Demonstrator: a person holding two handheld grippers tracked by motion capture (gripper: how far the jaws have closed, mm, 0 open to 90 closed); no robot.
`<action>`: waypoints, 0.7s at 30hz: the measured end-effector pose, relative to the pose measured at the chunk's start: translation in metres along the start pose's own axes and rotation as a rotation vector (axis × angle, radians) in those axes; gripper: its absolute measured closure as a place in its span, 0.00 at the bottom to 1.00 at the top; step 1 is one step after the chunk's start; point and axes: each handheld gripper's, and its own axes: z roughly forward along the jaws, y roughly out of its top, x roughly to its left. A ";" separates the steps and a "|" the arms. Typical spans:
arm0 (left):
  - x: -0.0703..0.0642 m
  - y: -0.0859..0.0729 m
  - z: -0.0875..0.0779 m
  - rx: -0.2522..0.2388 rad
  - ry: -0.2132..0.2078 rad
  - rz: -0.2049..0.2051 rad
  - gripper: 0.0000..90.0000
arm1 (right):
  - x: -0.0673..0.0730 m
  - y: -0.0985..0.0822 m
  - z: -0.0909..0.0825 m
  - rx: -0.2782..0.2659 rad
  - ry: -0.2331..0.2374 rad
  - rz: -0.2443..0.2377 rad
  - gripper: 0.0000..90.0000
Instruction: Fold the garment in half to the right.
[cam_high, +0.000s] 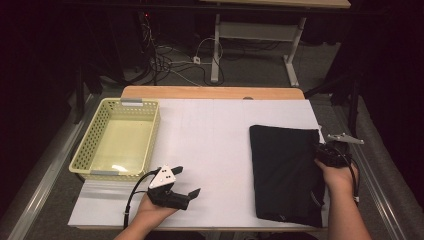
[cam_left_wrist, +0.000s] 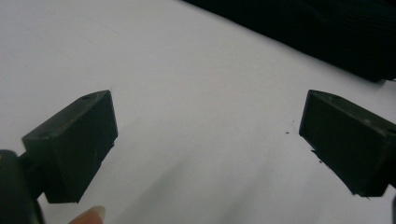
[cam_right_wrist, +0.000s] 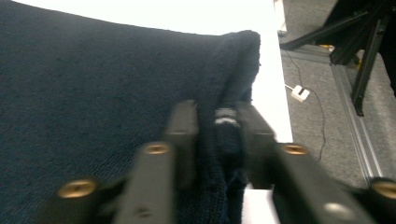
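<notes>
A dark knitted cloth (cam_high: 285, 170) lies folded on the right half of the white table (cam_high: 210, 140). At its right edge my right gripper (cam_high: 322, 150) is held in a hand. In the right gripper view the jaws (cam_right_wrist: 217, 135) pinch a raised fold of the cloth (cam_right_wrist: 93, 93) that carries a small white tag (cam_right_wrist: 226, 115). My left gripper (cam_high: 187, 180) rests low over the table near the front edge, open, with nothing between its jaws (cam_left_wrist: 208, 130). The cloth's edge (cam_left_wrist: 317, 28) shows far off in the left gripper view.
A pale yellow perforated basket (cam_high: 131, 102) stands empty at the table's left side. The table's right edge and a metal rail on the floor (cam_right_wrist: 359, 140) run close beside the right gripper. Cables and desk legs lie beyond the far edge.
</notes>
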 end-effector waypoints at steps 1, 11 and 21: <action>0.000 0.000 0.000 0.001 0.000 0.002 0.04 | 0.000 0.000 -0.002 -0.008 0.002 -0.003 0.69; 0.000 0.000 0.000 0.000 -0.004 0.007 0.04 | 0.019 -0.033 -0.067 -0.090 0.074 -0.068 0.61; 0.000 0.000 0.000 0.001 -0.007 0.009 0.04 | 0.052 -0.091 -0.130 -0.140 0.165 -0.074 0.61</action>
